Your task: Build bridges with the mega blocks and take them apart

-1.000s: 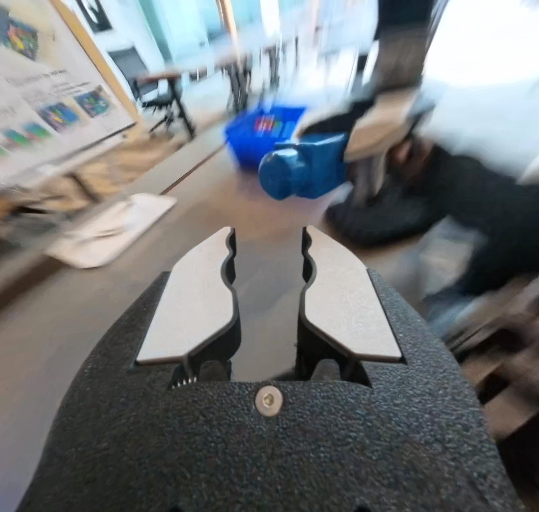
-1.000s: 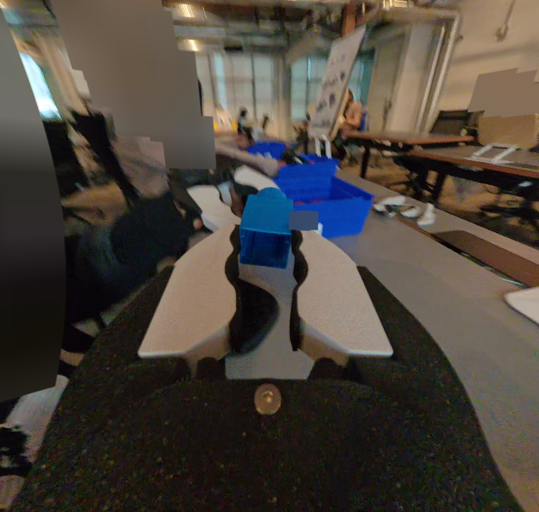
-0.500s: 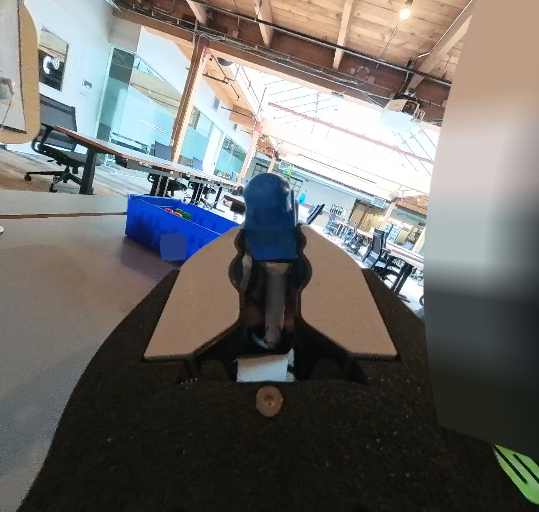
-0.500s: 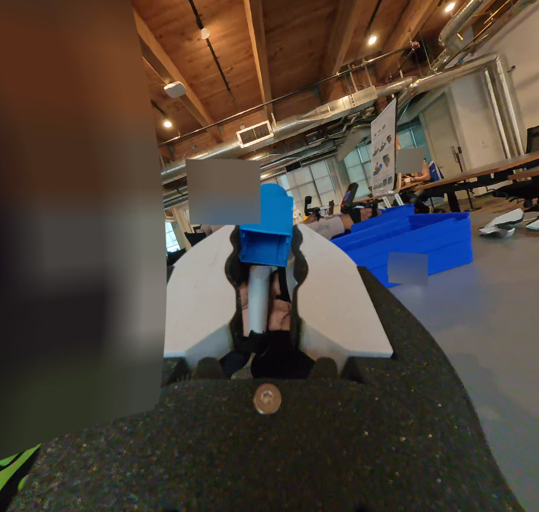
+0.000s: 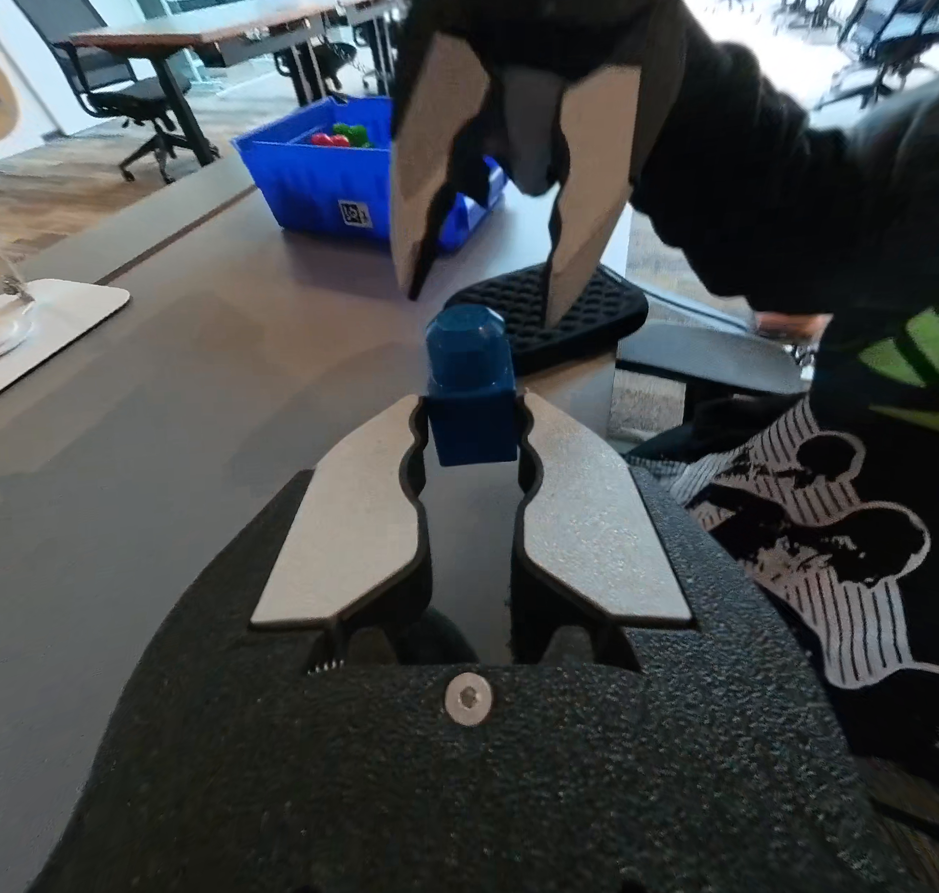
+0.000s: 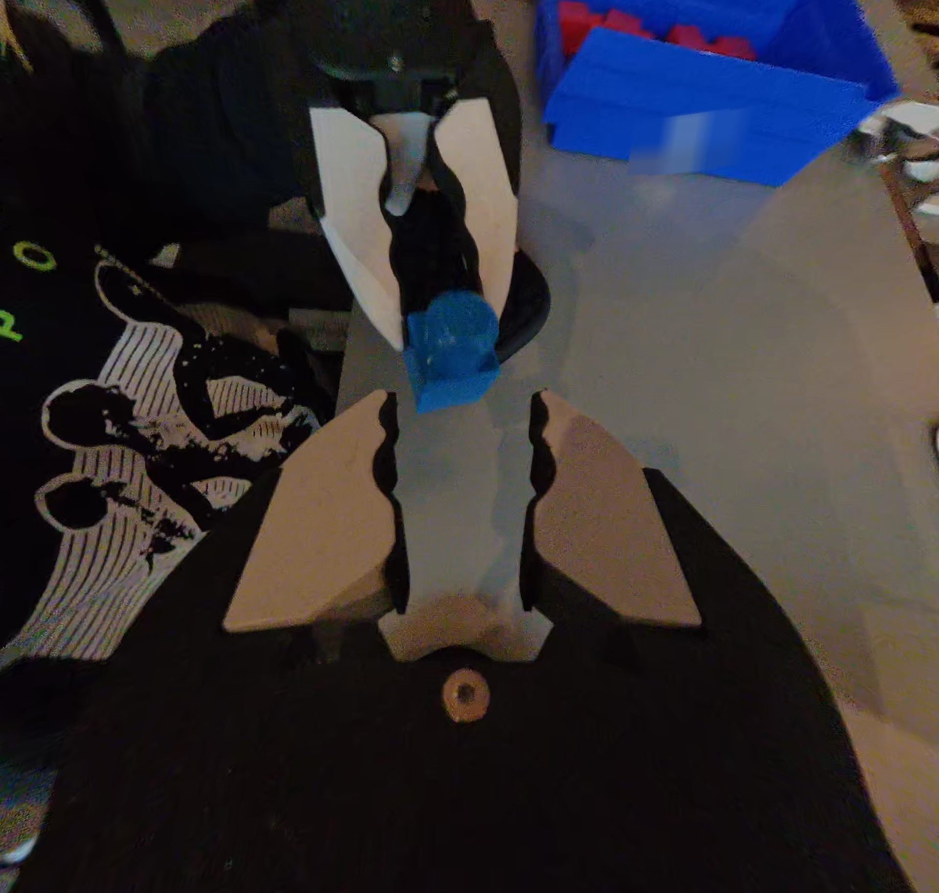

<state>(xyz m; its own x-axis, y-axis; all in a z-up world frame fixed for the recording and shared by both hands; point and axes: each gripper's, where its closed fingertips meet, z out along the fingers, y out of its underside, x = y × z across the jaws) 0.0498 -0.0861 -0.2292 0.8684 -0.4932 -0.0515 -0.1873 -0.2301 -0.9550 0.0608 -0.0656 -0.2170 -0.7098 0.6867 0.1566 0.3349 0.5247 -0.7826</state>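
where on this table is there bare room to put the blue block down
Widest bare patch: the grey table between the left gripper and the blue bin, bordered left by a white pad. Another lies right of the blue block, below the bin. Crowded: around the block, where the right gripper hovers near the table edge.

Black office chair (image 5: 109, 83) beside wooden desk (image 5: 203, 30).

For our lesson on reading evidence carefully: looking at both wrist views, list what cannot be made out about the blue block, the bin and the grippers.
- Blue block: its underside is hidden by its own body in both views.
- Blue bin: the right gripper covers part of it in the left wrist view; contents only partly show.
- Left gripper: the right wrist view is too blurred to confirm contact.
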